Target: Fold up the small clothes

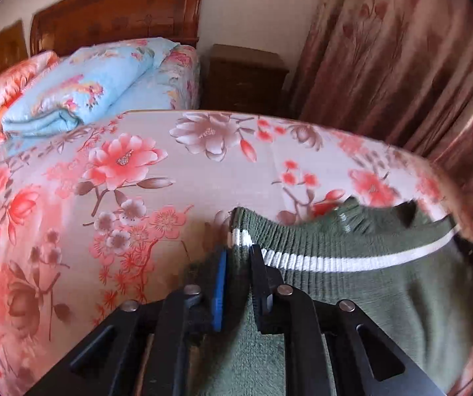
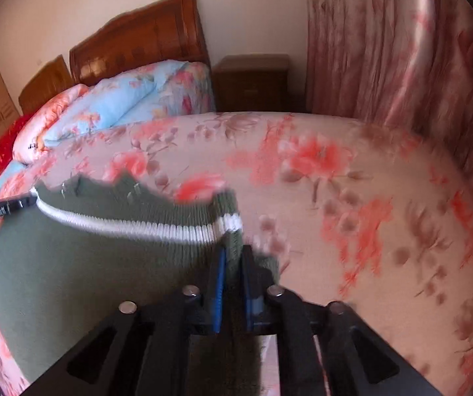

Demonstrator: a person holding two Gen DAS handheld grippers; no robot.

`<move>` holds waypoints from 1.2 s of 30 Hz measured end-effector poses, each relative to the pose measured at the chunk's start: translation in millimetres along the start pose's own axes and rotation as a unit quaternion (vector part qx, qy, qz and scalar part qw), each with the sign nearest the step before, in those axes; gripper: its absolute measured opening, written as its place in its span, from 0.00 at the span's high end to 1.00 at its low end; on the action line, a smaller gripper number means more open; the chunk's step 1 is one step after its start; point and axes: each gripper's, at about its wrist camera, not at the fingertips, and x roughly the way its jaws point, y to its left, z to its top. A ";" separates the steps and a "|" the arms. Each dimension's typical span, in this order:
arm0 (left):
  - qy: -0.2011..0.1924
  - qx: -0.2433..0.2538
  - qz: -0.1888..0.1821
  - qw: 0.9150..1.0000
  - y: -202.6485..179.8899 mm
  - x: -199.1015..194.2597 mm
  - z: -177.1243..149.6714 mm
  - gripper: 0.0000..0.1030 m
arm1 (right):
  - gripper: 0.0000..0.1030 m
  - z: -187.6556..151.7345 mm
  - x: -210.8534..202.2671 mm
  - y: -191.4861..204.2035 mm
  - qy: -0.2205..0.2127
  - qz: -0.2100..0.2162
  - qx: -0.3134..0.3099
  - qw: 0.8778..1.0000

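Note:
A small dark green knitted garment (image 1: 352, 283) with a white stripe along its ribbed hem lies stretched over the floral bedsheet (image 1: 177, 178). My left gripper (image 1: 239, 257) is shut on the hem's left corner, knit pinched between its blue pads. In the right wrist view the same green garment (image 2: 88, 264) spreads to the left, and my right gripper (image 2: 233, 257) is shut on the hem's right corner. The left gripper's black tip (image 2: 8, 209) shows at the far left edge of that view, at the other corner. The hem is pulled taut between both grippers.
The bed (image 2: 352, 198) extends ahead, with a folded blue floral quilt (image 1: 81, 95) and an orange pillow (image 1: 8, 82) near the wooden headboard (image 1: 121, 10). A dark nightstand (image 1: 243, 79) and pink curtains (image 1: 401, 59) stand beyond the bed's far side.

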 end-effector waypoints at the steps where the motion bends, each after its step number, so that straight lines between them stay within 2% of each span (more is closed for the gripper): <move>1: -0.003 -0.005 -0.009 1.000 1.2 -5.4 0.2 0.43 | 0.85 -0.4 -5.3 -1.9 -0.001 0.004 0.009 1.000; 2: -0.015 -0.009 -0.009 1.000 1.8 -13.9 -0.6 0.00 | 0.76 -0.1 -10.8 -3.2 0.003 0.009 0.019 1.000; 4: -0.074 -0.008 0.029 0.997 -2.9 -40.2 -4.5 0.00 | 0.73 0.8 -25.2 0.6 0.003 0.010 0.019 1.000; 5: -0.112 -0.008 0.035 0.993 -7.6 -56.9 -7.7 0.00 | 0.73 1.6 -33.5 4.7 -0.006 0.004 0.012 1.000; 7: -0.185 -0.018 0.022 0.982 -22.4 -87.6 -15.7 0.00 | 0.70 3.9 -48.4 19.6 -0.031 0.002 0.001 1.000; 9: -0.205 -0.023 0.011 0.978 -40.2 -93.0 -18.3 0.00 | 0.69 9.3 -51.1 42.1 -0.043 0.004 -0.012 0.999; 10: -0.195 -0.019 0.008 0.981 -49.5 -88.5 -17.0 0.00 | 0.69 10.6 -45.4 59.7 -0.038 0.011 -0.029 0.999; 11: -0.161 -0.005 0.004 0.987 -64.0 -75.1 -14.4 0.00 | 0.69 11.9 -37.9 73.0 -0.029 0.015 -0.046 0.998; 13: -0.112 0.022 0.011 0.993 -81.6 -50.8 -10.8 0.00 | 0.69 10.8 -14.9 110.0 -0.003 0.016 -0.088 0.996; 17: -0.042 0.075 0.057 0.995 -106.0 -5.0 -18.8 0.00 | 0.69 3.5 14.1 150.0 0.028 0.047 -0.116 0.992; 19: -0.007 0.085 0.070 0.994 -104.9 8.2 -20.0 0.00 | 0.70 -0.8 29.3 160.2 0.051 0.027 -0.144 0.988; 21: 0.007 0.068 0.061 0.996 -95.2 12.6 -20.6 0.00 | 0.71 2.2 28.4 151.3 0.046 0.024 -0.130 0.990; 25: 0.010 0.033 0.035 0.999 -81.8 14.3 -22.3 0.00 | 0.71 11.5 25.1 94.9 0.033 -0.058 -0.073 0.995; 27: 0.011 0.044 0.048 0.998 -86.7 15.6 -24.9 0.00 | 0.72 13.8 22.3 59.1 0.029 -0.050 -0.012 0.998; 29: 0.012 0.057 0.061 0.996 -91.4 18.0 -25.2 0.00 | 0.76 15.7 18.3 35.3 0.023 -0.012 0.037 0.999; 30: 0.013 0.060 0.065 0.996 -93.5 17.7 -25.1 0.00 | 0.76 15.2 16.9 30.4 0.021 0.000 0.049 0.999; 32: 0.013 0.058 0.063 0.996 -91.6 17.9 -24.6 0.00 | 0.76 14.9 15.7 33.9 0.017 -0.008 0.048 0.999; 34: 0.012 0.053 0.060 0.997 -89.5 18.0 -23.6 0.00 | 0.75 14.8 11.9 53.6 0.013 -0.046 0.017 0.999; 35: 0.011 0.052 0.059 0.997 -89.2 17.6 -23.6 0.00 | 0.74 14.5 9.4 64.0 0.008 -0.048 0.002 0.999; 36: 0.010 0.052 0.061 0.997 -89.5 17.8 -23.7 0.00 | 0.74 14.9 7.3 75.0 0.004 -0.033 -0.009 0.999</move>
